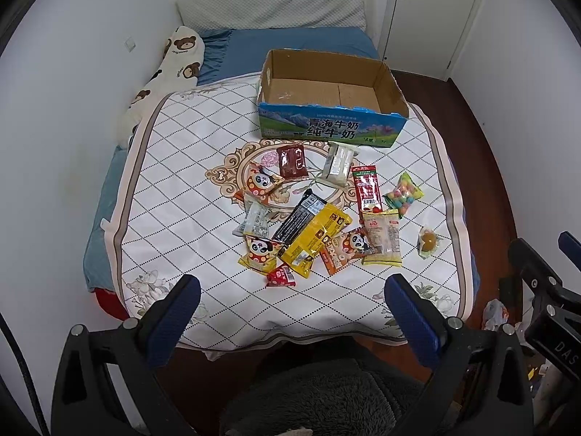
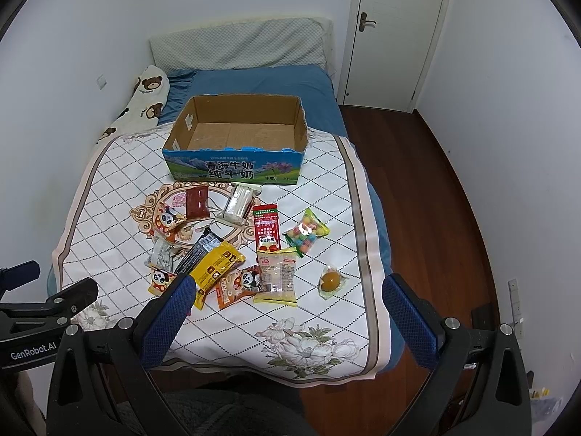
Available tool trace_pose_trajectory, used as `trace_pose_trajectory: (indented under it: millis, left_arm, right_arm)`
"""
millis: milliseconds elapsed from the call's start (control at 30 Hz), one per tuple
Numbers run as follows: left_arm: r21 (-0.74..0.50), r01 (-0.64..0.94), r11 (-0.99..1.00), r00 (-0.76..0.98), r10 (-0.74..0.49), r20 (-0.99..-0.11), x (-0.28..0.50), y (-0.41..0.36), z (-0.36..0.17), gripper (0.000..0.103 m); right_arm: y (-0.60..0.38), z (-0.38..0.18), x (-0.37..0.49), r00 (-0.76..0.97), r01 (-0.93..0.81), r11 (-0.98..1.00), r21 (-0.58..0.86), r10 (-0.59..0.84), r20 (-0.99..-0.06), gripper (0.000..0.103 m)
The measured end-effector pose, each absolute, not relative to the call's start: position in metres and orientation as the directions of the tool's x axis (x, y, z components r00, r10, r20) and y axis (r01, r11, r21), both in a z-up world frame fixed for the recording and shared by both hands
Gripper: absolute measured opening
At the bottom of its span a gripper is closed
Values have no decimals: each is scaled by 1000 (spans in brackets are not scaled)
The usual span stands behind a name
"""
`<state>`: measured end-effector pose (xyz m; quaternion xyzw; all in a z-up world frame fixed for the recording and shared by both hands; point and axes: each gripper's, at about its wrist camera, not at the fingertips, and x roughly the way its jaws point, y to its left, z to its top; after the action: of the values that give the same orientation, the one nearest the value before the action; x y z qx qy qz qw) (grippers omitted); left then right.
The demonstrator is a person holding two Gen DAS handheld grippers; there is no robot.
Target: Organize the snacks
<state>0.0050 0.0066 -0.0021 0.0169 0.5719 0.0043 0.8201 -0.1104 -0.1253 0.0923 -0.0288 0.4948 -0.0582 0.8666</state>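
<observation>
Several snack packets lie scattered on the white quilted cloth (image 1: 174, 181) on the bed: a yellow packet (image 1: 316, 234), a red sausage packet (image 1: 368, 189), a colourful candy bag (image 1: 403, 194), panda packets (image 1: 259, 252) and an orange jelly cup (image 1: 428, 241). Behind them stands an empty open cardboard milk box (image 1: 326, 123), also in the right wrist view (image 2: 236, 167). My left gripper (image 1: 292, 299) is open and empty above the cloth's near edge. My right gripper (image 2: 287, 301) is open and empty, near the pale biscuit packet (image 2: 277, 276).
The bed's blue sheet (image 2: 261, 83), a grey pillow (image 2: 239, 43) and a bear-print bolster (image 2: 145, 98) lie beyond the box. White wall runs on the left, wooden floor (image 2: 443, 196) and a door (image 2: 392, 32) on the right. Grey fleece (image 1: 319, 399) is below.
</observation>
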Motion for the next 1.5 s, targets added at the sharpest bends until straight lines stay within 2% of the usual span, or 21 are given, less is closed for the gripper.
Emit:
trace_pose_trajectory:
  millis: [1500]
  left_arm:
    - [36,21,999,364,26,-931,0,5,1,103]
  right_arm:
    - [-116,94,-119,504,74,992,-105,-128,-854,103]
